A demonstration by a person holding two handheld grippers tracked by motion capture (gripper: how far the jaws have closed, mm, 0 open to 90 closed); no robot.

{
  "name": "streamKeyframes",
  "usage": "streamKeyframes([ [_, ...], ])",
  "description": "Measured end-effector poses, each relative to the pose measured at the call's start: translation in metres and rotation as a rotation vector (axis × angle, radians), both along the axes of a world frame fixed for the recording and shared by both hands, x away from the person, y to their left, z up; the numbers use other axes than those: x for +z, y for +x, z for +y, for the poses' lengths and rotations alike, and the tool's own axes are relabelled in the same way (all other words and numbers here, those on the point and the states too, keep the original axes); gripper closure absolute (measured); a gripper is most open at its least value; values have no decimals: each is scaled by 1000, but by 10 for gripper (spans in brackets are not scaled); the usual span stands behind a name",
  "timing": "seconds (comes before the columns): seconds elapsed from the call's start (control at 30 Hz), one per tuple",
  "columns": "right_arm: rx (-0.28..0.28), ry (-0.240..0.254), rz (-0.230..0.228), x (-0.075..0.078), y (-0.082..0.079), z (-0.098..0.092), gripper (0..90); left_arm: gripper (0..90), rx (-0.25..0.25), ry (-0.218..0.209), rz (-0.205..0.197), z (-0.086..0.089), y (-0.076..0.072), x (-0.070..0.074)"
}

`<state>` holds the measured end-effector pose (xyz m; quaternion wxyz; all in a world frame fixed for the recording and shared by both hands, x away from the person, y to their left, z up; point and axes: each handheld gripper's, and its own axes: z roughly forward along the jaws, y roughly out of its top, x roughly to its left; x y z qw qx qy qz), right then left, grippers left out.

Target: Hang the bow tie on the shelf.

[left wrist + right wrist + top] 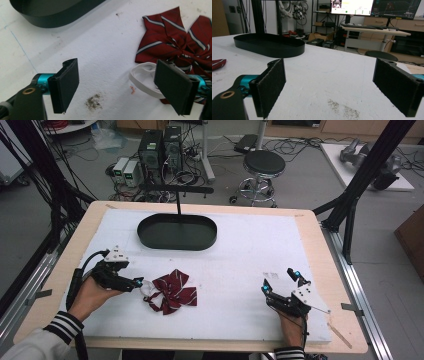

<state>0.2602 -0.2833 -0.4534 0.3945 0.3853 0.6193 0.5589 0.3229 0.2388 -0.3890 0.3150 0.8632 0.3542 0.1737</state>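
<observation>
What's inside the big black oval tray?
Nothing that I can see: the black oval tray looks empty from above. Its near wall hides a thin strip of the floor inside.

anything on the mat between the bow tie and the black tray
Nothing: in the high view the white mat is bare between the red striped bow tie and the black oval tray; the left gripper view shows the same.

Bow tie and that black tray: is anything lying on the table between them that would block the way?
Nothing visible does. From the bow tie to the tray there is bare white table. The left gripper sits open at the bow tie's white strap; the right gripper is off to the side.
</observation>
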Motion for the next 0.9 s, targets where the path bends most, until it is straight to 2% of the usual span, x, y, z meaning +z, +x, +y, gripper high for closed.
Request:
streamKeyframes([
  [0.33, 1, 9, 2, 0, 0, 0, 103, 244, -23, 65, 108, -15, 9, -8],
  [0.67, 1, 16, 5, 0, 0, -1, 103, 270, -44, 132, 155, -25, 11, -12],
  [0.9, 0, 13, -1, 0, 0, -1, 103, 309, -41, 161, 189, -29, 14, -12],
])
